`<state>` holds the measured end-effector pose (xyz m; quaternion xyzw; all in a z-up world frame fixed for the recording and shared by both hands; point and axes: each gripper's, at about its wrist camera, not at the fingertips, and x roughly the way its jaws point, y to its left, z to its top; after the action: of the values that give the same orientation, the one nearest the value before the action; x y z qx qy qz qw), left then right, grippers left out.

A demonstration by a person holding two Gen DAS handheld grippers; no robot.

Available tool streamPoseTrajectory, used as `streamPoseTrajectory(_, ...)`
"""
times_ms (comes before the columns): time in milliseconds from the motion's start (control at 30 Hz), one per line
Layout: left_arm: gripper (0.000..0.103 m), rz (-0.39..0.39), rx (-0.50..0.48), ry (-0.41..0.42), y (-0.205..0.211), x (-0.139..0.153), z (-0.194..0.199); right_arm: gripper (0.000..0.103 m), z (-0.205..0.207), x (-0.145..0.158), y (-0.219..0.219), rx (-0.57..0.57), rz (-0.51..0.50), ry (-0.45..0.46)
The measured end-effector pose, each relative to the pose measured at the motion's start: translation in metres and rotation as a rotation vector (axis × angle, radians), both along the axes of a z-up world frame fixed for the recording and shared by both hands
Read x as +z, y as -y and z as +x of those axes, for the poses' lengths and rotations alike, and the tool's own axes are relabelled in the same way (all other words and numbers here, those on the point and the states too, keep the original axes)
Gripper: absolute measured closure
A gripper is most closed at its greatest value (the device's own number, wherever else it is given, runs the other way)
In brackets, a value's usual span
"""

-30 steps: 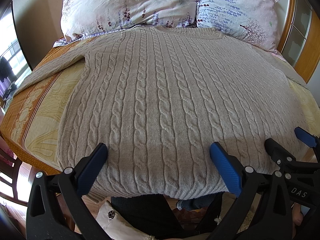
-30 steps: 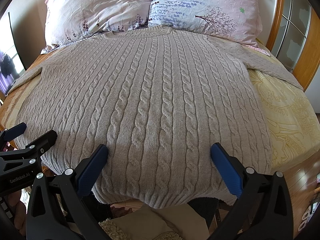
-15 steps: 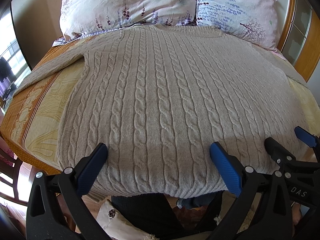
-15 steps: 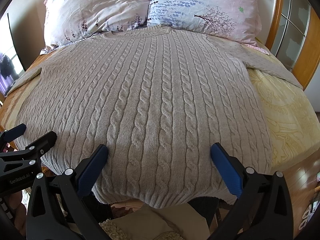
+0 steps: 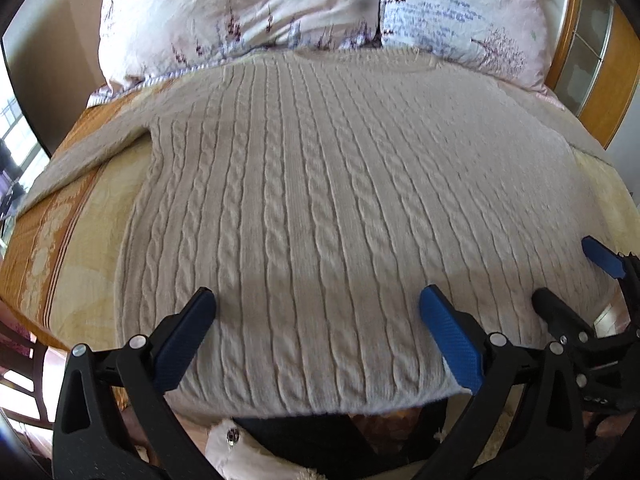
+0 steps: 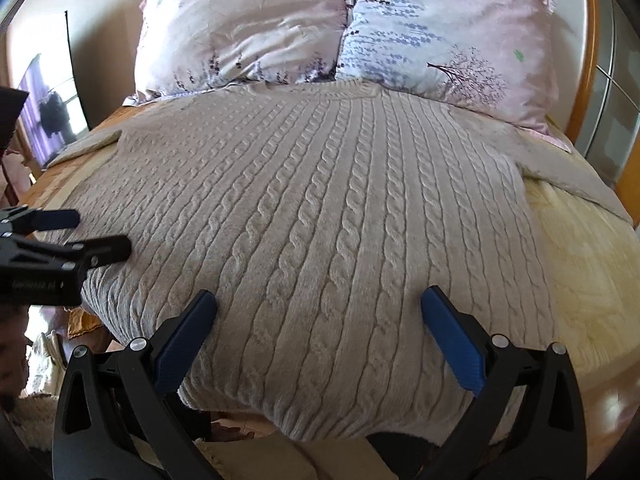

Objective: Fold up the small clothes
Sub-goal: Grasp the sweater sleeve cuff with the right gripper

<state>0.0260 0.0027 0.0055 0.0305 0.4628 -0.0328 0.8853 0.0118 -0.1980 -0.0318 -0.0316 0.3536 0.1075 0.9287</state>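
My sweater lies flat on the bed, unfolded, both my left fingers and right fingers spread wide, holding nothing.

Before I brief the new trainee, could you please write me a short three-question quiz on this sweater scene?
1. True or false: the cable-knit sweater lies spread flat, not yet folded.
2. Which lies nearest the sweater's neckline? A) the pillows B) the left gripper C) the wooden bed frame
3. Fill in: the jaws of both the left gripper and the right gripper stand ____ above the hem.

Key: 1 true; 2 A; 3 open.
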Motion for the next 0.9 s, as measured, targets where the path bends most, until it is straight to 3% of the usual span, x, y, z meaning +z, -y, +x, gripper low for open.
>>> streamPoseTrajectory(67, 0.002, 0.007, -0.008, 0.007, 0.0, 0.002, 0.007, 0.001, 0.007, 0.005, 0.01, -0.016, 0.046, 0.0)
streamPoseTrajectory(267, 0.002, 0.002, -0.049, 0.049, 0.002, 0.013, 0.032, 0.003, 0.046, 0.044, 0.093, -0.211, 0.245, 0.048)
streamPoseTrajectory(400, 0.002, -0.046, -0.1, 0.07, 0.003, 0.021, 0.052, 0.027, 0.088, 0.054, 0.163, -0.351, 0.374, 0.003)
streamPoseTrajectory(533, 0.002, -0.063, -0.13, 0.08, 0.002, 0.024, 0.072, 0.046, 0.121, 0.048, 0.231, -0.522, 0.522, -0.069)
streamPoseTrajectory(600, 0.002, -0.048, -0.133, 0.095, 0.002, 0.026, 0.081, 0.051, 0.131, 0.04, 0.257, -0.609, 0.597, -0.105)
streamPoseTrajectory(700, 0.002, -0.068, -0.149, 0.132, -0.003, 0.031, 0.089, 0.052, 0.137, 0.027, 0.291, -0.745, 0.676, -0.163)
streamPoseTrajectory(900, 0.002, -0.127, -0.155, 0.132, -0.013, 0.036, 0.106, 0.053, 0.144, 0.012, 0.316, -0.846, 0.75, -0.185)
